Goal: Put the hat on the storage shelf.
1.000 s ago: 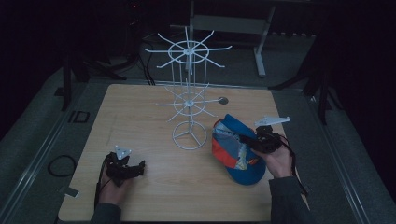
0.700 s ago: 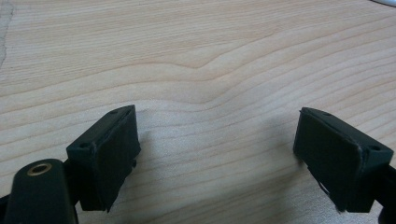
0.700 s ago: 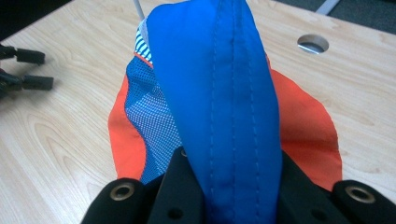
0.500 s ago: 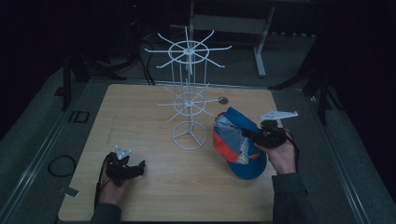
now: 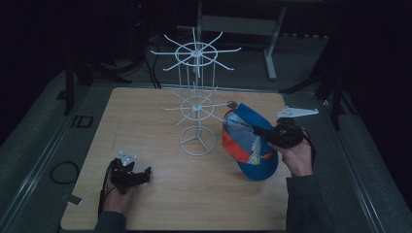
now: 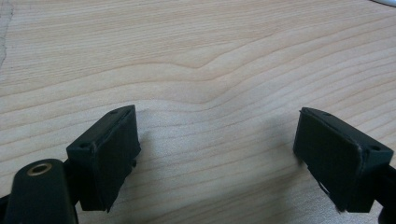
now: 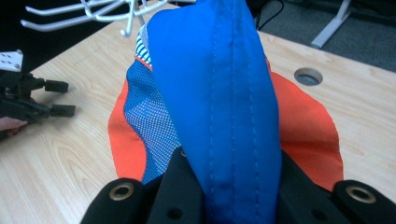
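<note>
1. Jaws of the right gripper [image 5: 260, 132] are clamped on a fold of a blue and orange cap [image 5: 248, 145]; the right gripper view shows the blue fabric pinched tight between them [image 7: 233, 154].
2. Jaws of the left gripper [image 5: 138, 175] stand wide apart and hold nothing; it rests on the near left part of the wooden table [image 5: 145, 111].
3. At the right side of the table, the cap is held tilted, crown toward the white wire rack [image 5: 197, 104], its lower edge near or on the tabletop.
4. I judge the step in hand to be carrying the cap toward the rack, probably to hang it on a hook.
5. That next move calls for raising the cap and turning it so that an opening or strap meets one of the thin hooks.
6. From the high view, the whole rack and both hands are plain, with the cap just right of the rack's base.
7. Close up, the right gripper view shows the cap's stitching, mesh lining and orange panel, and a round hole [image 7: 308, 76] in the table behind.
8. Bare wood grain lies between the open jaws in the left gripper view.
</note>
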{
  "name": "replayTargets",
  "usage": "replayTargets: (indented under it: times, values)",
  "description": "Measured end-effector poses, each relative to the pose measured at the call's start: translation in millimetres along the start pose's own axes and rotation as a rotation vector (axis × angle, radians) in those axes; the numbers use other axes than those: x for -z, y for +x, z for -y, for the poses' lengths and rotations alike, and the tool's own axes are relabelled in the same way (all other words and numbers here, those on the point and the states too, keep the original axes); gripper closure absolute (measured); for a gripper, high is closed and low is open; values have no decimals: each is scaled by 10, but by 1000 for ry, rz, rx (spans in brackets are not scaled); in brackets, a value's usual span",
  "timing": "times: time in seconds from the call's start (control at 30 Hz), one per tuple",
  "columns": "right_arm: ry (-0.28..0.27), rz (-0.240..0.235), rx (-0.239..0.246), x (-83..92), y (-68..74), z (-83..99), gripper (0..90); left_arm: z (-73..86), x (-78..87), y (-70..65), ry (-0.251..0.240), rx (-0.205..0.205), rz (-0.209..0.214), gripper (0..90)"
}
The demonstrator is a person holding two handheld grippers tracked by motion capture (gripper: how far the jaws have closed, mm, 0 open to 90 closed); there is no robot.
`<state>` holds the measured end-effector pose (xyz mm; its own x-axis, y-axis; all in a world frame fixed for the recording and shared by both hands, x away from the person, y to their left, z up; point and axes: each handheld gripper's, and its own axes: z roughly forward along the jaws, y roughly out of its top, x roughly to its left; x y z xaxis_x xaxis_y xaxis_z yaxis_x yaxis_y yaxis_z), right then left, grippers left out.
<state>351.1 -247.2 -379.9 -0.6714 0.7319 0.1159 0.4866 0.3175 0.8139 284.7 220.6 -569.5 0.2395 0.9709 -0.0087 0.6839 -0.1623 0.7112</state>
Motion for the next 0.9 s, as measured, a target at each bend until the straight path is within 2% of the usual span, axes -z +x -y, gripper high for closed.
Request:
replayTargets:
  times: [0.37,0.67,0.9]
  values:
    - [-51,-16,5,124,-29,-178,865,-1,2,2,2,-2,0,147]
    - [-67,-13,20,208,-16,-223,865,-1,2,1,2,-2,0,146]
    - [-98,-8,21,341,-21,-228,863,-1,2,1,2,-2,0,147]
